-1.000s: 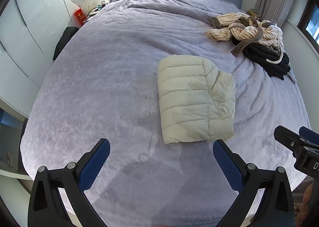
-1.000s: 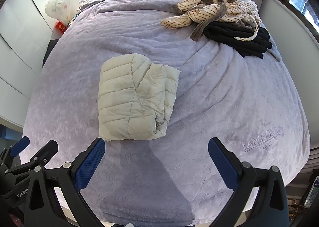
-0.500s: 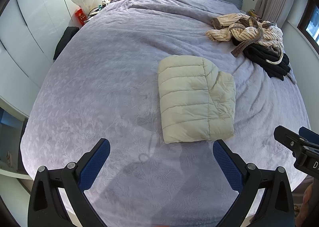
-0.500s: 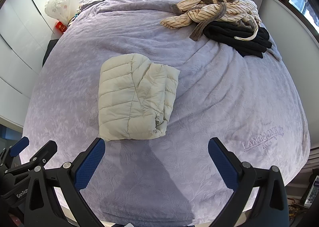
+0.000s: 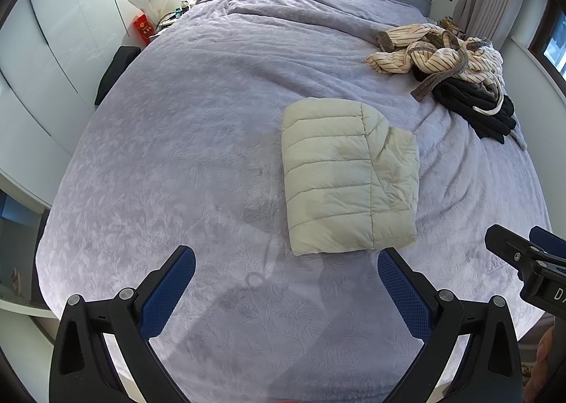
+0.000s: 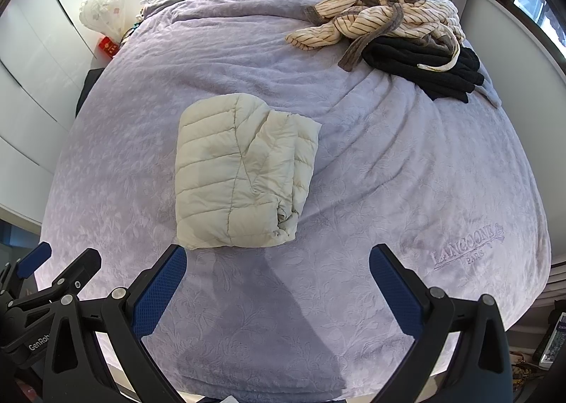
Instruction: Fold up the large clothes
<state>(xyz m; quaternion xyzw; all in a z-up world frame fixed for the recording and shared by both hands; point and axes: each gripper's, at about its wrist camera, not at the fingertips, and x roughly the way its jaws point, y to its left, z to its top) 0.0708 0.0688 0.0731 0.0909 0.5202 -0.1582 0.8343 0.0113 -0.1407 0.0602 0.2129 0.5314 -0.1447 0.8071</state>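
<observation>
Jacket (image 5: 348, 176), cream and quilted, lies folded at centre frame on the lavender bedspread (image 5: 198, 127) in the left wrist view; left gripper (image 5: 286, 282) jaws apart, empty. Right wrist view: jacket left of centre, right gripper (image 6: 277, 279) jaws apart, empty.

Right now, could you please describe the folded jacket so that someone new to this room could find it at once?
Start from the wide bed with the lavender cover. Near its middle lies the cream quilted jacket, folded into a flat rectangle and apart from everything else. Unlike the striped robe and black clothes heaped at the far right corner, it is pale, puffy and neatly folded.
</observation>
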